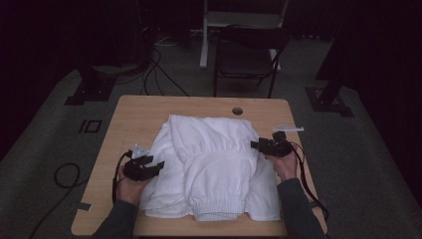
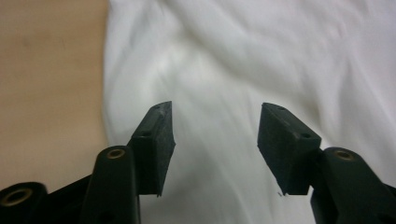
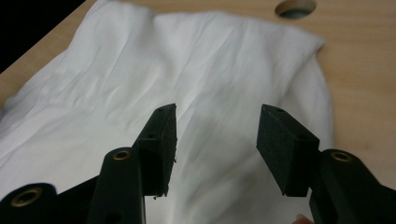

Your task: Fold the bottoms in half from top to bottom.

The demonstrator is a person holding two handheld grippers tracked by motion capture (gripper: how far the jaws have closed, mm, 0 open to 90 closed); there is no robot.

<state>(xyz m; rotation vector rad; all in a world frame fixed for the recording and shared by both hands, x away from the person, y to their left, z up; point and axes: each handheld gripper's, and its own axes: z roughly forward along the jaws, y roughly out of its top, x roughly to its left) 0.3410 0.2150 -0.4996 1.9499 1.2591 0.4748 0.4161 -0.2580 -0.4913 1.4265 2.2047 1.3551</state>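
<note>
White garment folded on wooden table, centre to near edge, ribbed elastic band at the near end. Upper layer doubled over the lower, wider layer spread out beneath on both sides. Wrinkled, soft folds across the top.

Left hand-held gripper at garment's left edge, pointing right toward the cloth, held in left hand. In left gripper view: jaws spread wide, nothing between pads, white cloth beneath and bare table at picture's left. No pinch on fabric. Touching cloth or just above: cannot tell.

Right hand-held gripper at garment's right edge, pointing left toward the cloth, held in right hand. In right gripper view: jaws spread wide, gap empty, cloth stretching away beneath, far corner of garment close to round hole in table. No fabric gripped.

Both grippers roughly opposite each other across the garment, well apart, garment between. Cables trailing back from each along the forearms. Dark sleeves entering from the near edge.

Hole near table's far edge, just beyond garment's far right corner. Small white strip on table just beyond right gripper. Black chair on grey floor behind table. Room dark around.
</note>
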